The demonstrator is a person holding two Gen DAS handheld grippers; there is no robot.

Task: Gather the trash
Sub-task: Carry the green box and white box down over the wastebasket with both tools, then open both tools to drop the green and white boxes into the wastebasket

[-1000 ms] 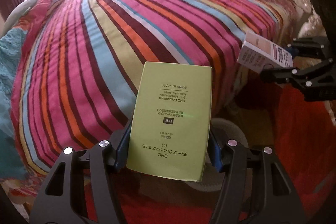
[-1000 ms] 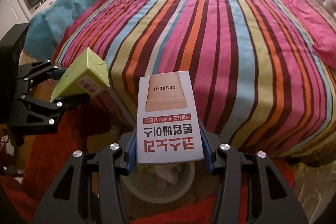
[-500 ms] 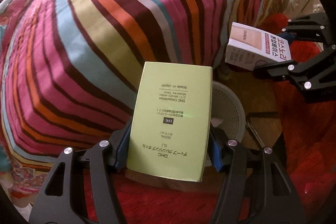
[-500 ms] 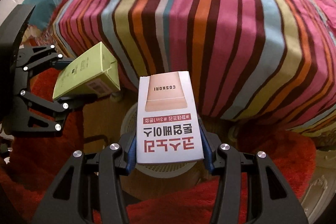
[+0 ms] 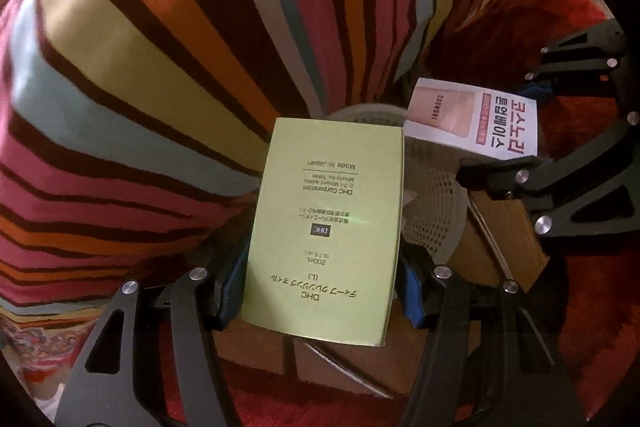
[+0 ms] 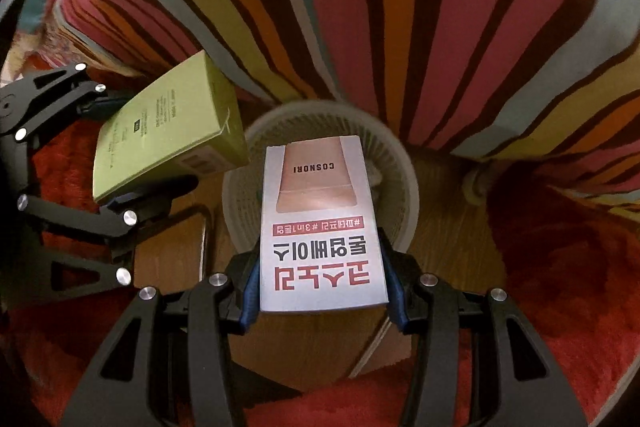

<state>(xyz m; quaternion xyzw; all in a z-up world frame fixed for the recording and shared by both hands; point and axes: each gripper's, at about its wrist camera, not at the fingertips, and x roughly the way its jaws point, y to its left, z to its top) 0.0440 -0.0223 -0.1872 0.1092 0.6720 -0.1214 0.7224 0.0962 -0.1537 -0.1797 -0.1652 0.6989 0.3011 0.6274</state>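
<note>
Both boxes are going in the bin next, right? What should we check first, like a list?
1. Green box held firmly by the left gripper: ok, jaws clamp both its sides.
2. White box held firmly by the right gripper: ok.
3. White wastebasket open at the top: ok, no lid shows.
4. White box over the basket's opening: ok in the right wrist view.
5. Green box over the opening: cannot tell; in the right wrist view it sits toward the rim's left side.
6. Room left inside the basket: cannot tell, the boxes hide most of it.
</note>
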